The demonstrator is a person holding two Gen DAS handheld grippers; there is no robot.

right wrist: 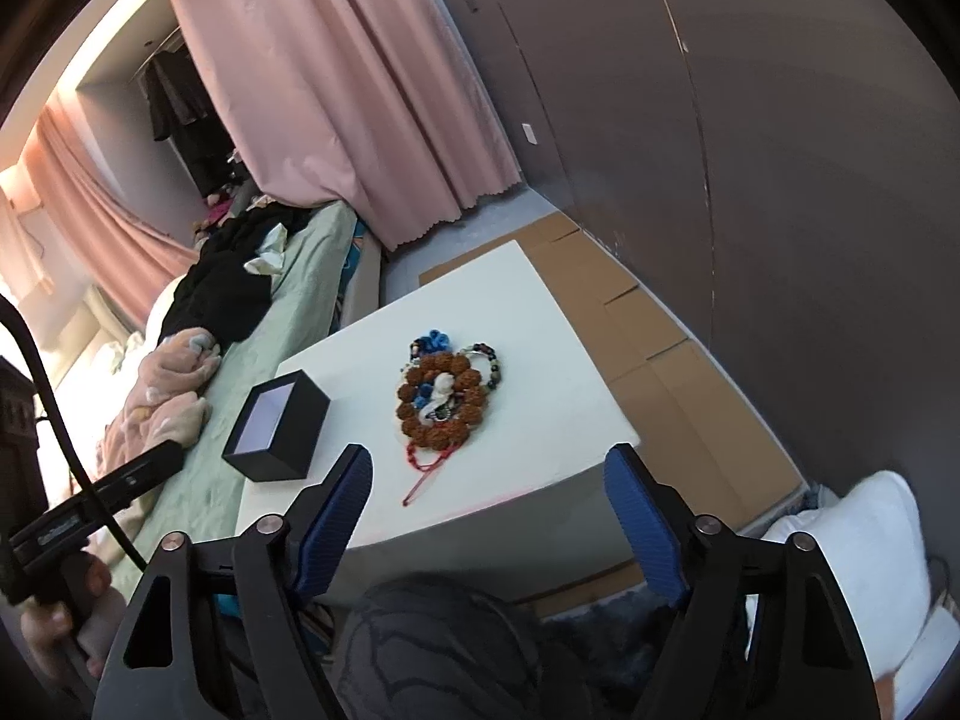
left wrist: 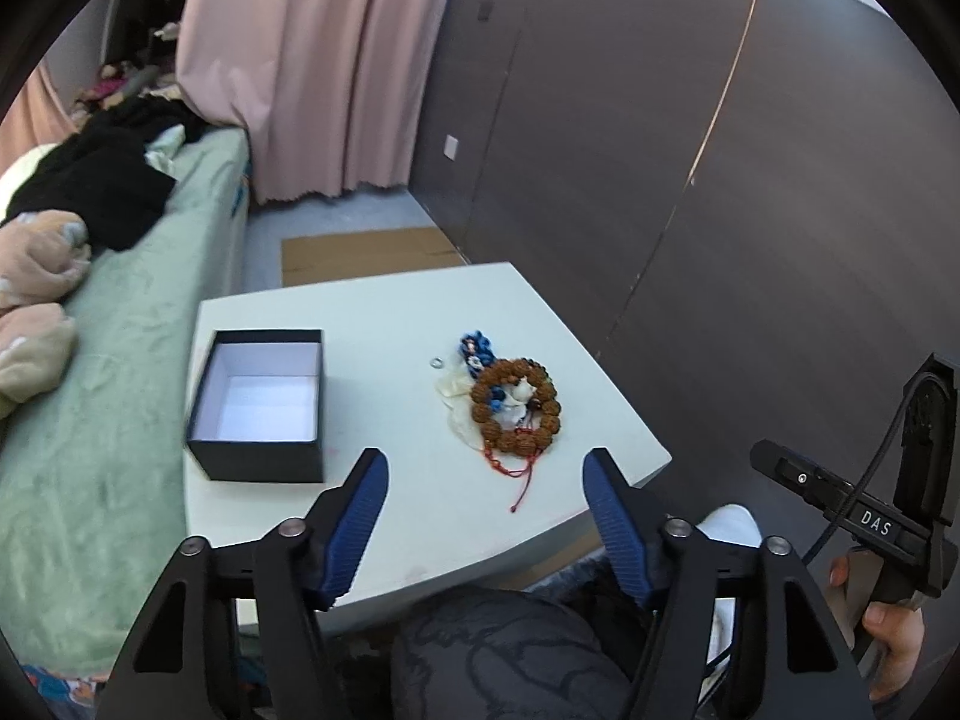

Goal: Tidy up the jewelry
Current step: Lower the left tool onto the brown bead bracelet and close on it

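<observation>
- You held the left gripper (left wrist: 486,468) and the right gripper (right wrist: 489,468) spread wide, both empty.
- The jewelry pile (left wrist: 510,408) lay on the white table (left wrist: 390,300), well apart from the empty black box (left wrist: 258,402).
- Sorting looked unstarted; next came a careful pinch on the brown bead bracelet (right wrist: 441,399).

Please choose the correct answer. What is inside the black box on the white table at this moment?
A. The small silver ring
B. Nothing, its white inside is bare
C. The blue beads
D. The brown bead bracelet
B: the black box shows only its bare white lining, while the brown bead bracelet and the other jewelry lie on the table beside it.
</observation>
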